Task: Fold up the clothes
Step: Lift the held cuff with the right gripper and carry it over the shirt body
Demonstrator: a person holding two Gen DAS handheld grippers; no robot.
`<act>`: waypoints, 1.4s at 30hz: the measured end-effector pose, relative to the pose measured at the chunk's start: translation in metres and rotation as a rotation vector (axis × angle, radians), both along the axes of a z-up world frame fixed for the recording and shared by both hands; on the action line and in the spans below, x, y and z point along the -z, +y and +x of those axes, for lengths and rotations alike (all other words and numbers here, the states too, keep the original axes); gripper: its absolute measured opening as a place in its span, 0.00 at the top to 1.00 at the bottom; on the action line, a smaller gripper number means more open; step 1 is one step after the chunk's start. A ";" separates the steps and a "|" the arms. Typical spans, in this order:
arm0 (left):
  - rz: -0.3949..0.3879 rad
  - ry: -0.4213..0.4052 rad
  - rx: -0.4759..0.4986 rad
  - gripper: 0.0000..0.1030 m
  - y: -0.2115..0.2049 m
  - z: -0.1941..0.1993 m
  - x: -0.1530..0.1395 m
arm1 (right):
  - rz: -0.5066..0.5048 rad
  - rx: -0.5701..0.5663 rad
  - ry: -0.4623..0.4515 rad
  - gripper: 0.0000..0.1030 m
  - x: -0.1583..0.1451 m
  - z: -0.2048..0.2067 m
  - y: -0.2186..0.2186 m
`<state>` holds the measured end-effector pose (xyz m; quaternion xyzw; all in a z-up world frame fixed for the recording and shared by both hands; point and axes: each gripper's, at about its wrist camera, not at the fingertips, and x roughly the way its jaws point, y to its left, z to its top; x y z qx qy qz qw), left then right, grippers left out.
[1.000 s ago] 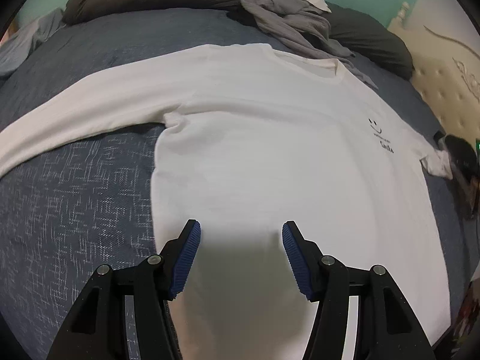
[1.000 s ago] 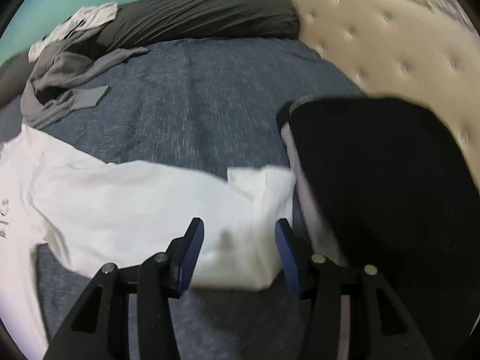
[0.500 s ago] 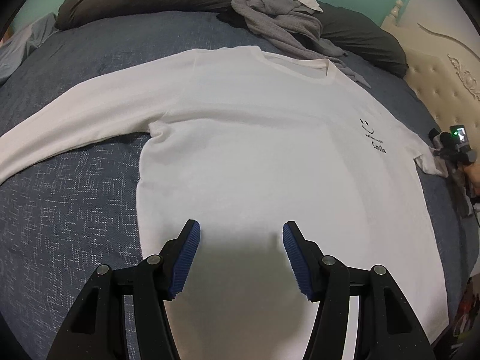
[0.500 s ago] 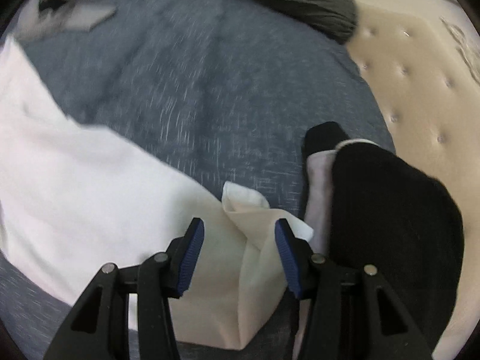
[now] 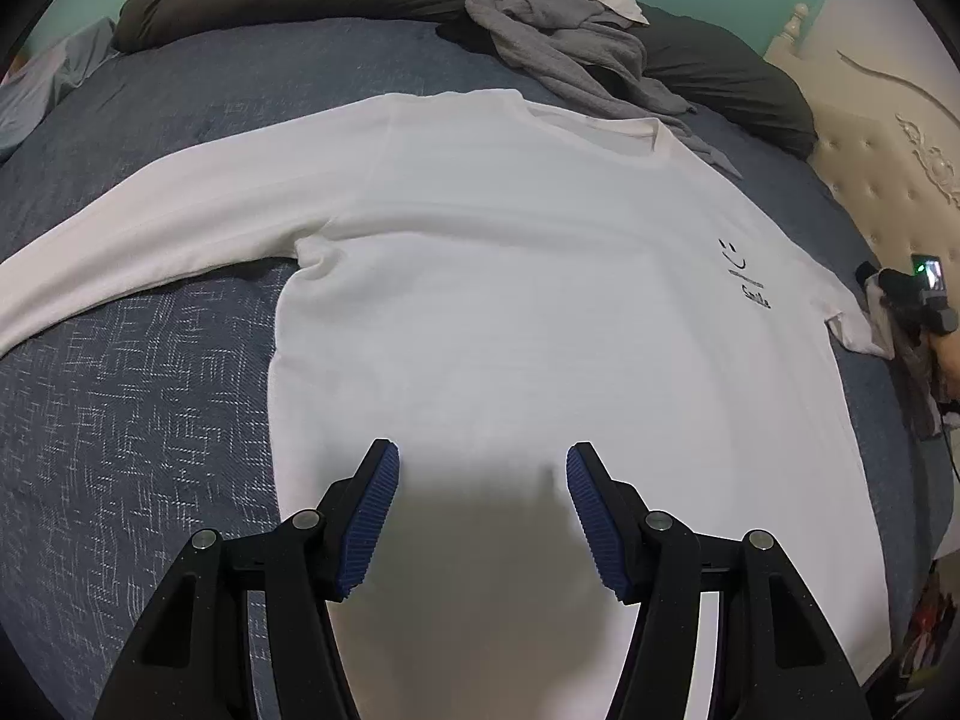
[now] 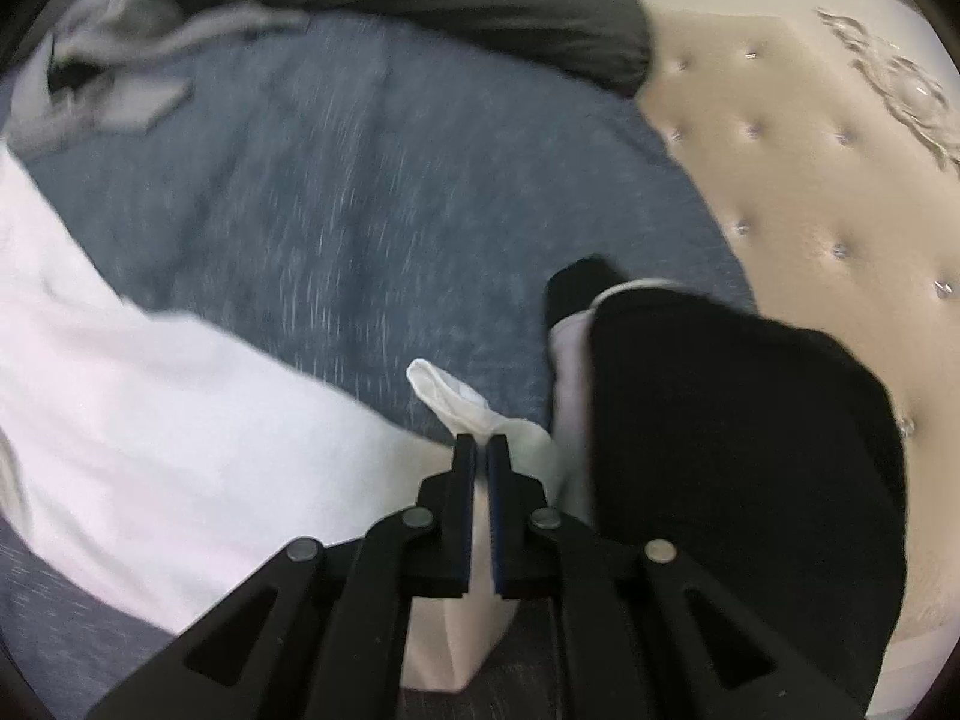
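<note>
We see the white long-sleeved shirt spread flat on the blue-grey bedspread | our left gripper hovers over its hem, jaws apart | our right gripper pinches the sleeve cuff (view blurred).

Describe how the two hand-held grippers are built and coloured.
Both match. The left hand-held gripper and the right hand-held gripper have matte black linkage arms with round silver pivot pins, ending in blue ribbed pads. No cables, markings or sleeves show on them.
</note>
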<state>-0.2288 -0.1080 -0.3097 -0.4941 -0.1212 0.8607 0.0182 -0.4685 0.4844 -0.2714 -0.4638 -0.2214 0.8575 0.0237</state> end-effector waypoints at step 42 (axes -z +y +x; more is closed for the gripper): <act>-0.012 0.027 0.018 0.38 0.015 0.019 -0.035 | -0.392 0.254 0.140 0.97 -0.125 0.011 0.130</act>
